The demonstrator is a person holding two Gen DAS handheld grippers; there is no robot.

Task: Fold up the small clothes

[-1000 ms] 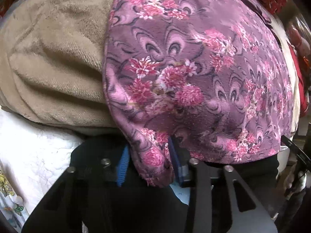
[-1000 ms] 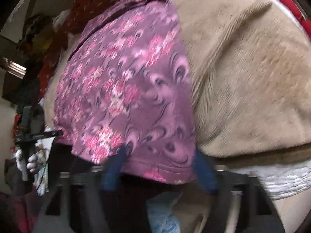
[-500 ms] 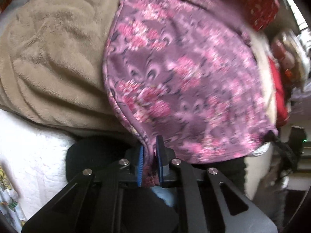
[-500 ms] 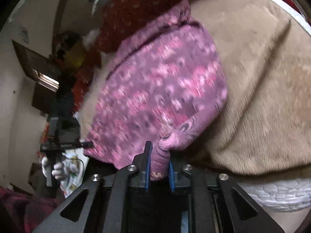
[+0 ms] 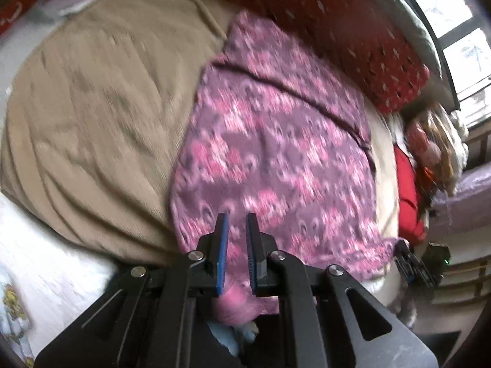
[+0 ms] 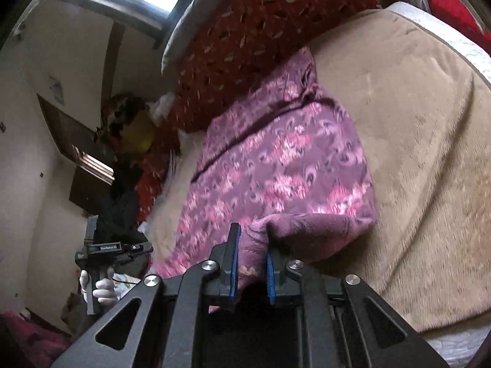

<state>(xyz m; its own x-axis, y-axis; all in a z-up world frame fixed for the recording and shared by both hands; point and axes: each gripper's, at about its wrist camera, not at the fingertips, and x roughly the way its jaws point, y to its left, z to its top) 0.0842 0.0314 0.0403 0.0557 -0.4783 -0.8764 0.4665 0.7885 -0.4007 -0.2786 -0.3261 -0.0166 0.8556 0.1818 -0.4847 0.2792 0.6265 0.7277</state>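
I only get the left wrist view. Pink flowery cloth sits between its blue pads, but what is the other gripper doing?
Observer: The right gripper pinches the near corner of the floral garment.
Operator: Is the cloth flat there?
Observer: No, that corner stands up in a fold above the beige blanket.
Operator: Who holds my gripper?
Observer: A white-gloved hand grips the handle of the left gripper, at the right view's left edge.
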